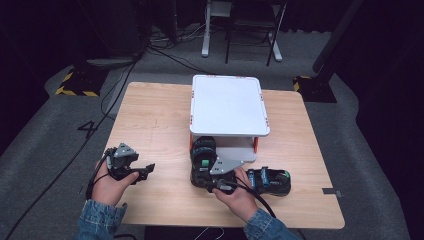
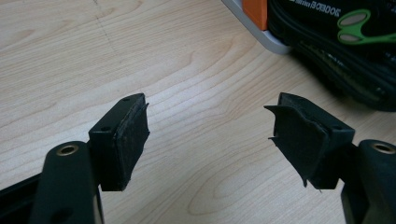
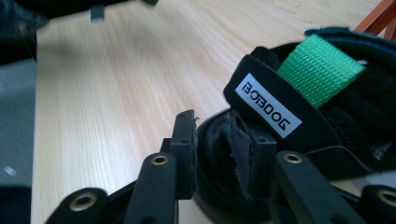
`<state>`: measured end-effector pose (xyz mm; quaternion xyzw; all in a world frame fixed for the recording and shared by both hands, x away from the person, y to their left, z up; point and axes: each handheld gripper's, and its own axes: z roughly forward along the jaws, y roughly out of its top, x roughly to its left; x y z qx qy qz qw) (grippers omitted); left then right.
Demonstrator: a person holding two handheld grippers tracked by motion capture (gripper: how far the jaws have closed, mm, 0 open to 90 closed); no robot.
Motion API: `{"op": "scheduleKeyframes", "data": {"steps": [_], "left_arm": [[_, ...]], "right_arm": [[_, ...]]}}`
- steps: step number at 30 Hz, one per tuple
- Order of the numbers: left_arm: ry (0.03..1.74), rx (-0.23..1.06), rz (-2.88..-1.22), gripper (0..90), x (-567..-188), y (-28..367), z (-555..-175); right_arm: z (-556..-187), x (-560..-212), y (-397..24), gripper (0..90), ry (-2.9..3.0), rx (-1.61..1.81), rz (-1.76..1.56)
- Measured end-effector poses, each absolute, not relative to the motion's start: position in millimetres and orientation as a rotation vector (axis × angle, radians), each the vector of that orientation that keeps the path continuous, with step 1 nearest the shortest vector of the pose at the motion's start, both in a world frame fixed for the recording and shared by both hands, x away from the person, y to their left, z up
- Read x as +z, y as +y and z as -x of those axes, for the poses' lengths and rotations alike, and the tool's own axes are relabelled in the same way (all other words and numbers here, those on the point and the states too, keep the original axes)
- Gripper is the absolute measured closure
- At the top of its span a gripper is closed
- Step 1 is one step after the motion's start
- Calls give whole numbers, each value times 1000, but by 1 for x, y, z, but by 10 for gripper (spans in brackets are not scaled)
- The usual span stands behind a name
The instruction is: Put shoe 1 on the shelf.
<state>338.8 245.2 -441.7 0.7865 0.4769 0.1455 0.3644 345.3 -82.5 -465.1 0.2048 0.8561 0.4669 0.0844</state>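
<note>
At the near edge of the light wooden table point(image 1: 150, 125), just in front of the white two-tier shoe rack with orange posts point(image 1: 227, 105), a black sandal with green strap and heel loop point(image 3: 322, 65) lies with its toe under the rack's lower shelf and its heel toward the person. Its long axis runs front to back. The right gripper point(image 3: 219, 154) sits directly on that heel end; its pads appear clamped on the black heel material, with fabric pinched between them. A second black sandal with green trim point(image 1: 270, 181) lies just right of that hand, its length across the table. The left gripper point(image 2: 210, 135) hovers well apart to the left, jaws spread wide over bare wood, holding nothing. Judgement: the right hand is nearer, and any push must follow the sandal's axis under the shelf.
</note>
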Motion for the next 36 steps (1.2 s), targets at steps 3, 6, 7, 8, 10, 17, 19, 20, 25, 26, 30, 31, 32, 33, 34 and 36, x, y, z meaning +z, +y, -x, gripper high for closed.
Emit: {"op": "scheduleKeyframes", "data": {"steps": [3,6,7,8,10,17,19,20,25,26,30,31,32,33,34,36], "left_arm": [[1225,374,-2025,271,-442,245,-339],[1224,372,-2025,271,-443,244,-340],[1223,373,-2028,271,-443,244,-340],[1220,373,-2030,271,-443,244,-340],[1222,373,-2030,271,-443,243,-340],[1217,369,-2038,272,-443,241,-341],[1213,372,-2038,271,-444,241,-342],[1212,370,-2038,271,-444,241,-342],[1213,366,-2037,271,-443,242,-341],[1214,367,-2038,271,-443,241,-341],[1218,364,-2035,271,-444,240,-341],[1218,364,-2036,271,-444,240,-341],[1218,363,-2036,271,-444,240,-341],[1215,362,-2038,272,-444,240,-342],[1215,364,-2039,271,-444,240,-342],[1218,361,-2038,271,-444,240,-342]], "right_arm": [[-351,-464,-81,705,2544,1433,-654],[-353,-464,-80,672,2483,1386,-674],[-352,-466,-81,625,2498,1378,-679],[-352,-466,-81,625,2498,1378,-679],[-348,-468,-81,541,2498,1359,-660],[-329,-472,-78,403,2539,1321,-581],[-324,-470,-82,404,2552,1310,-553],[-324,-470,-82,404,2552,1310,-553],[-308,-466,-97,462,2605,1309,-469],[-308,-466,-97,462,2605,1309,-469],[-298,-472,-99,573,2687,1256,-381],[-297,-475,-99,601,2707,1231,-355],[-297,-475,-99,601,2707,1231,-355],[-297,-479,-97,633,2725,1199,-334],[-297,-484,-96,655,2740,1169,-328],[-300,-492,-92,684,2753,1136,-329]]}}
